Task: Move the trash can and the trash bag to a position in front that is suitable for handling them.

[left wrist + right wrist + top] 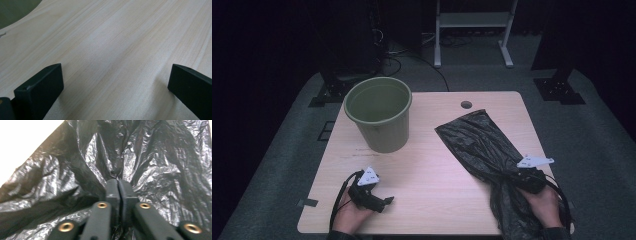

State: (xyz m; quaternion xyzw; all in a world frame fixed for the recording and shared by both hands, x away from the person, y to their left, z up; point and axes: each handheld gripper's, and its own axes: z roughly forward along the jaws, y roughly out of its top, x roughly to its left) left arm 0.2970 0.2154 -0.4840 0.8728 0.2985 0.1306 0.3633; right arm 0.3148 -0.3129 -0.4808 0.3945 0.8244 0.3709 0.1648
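On table, right hand-held gripper is clamped on black bag.

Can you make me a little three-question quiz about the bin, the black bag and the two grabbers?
1. True or false: the right gripper is pinching the black plastic bag.
2. How do the jaws of the left gripper stand? A) wide apart over bare wood B) shut on the bag C) clamped on the bin's rim
3. Fill the gap: the green bin stands upright on the ____ half of the table in the high view.

Key: 1 true, pleats of bag run into its closed jaws. 2 A. 3 left.
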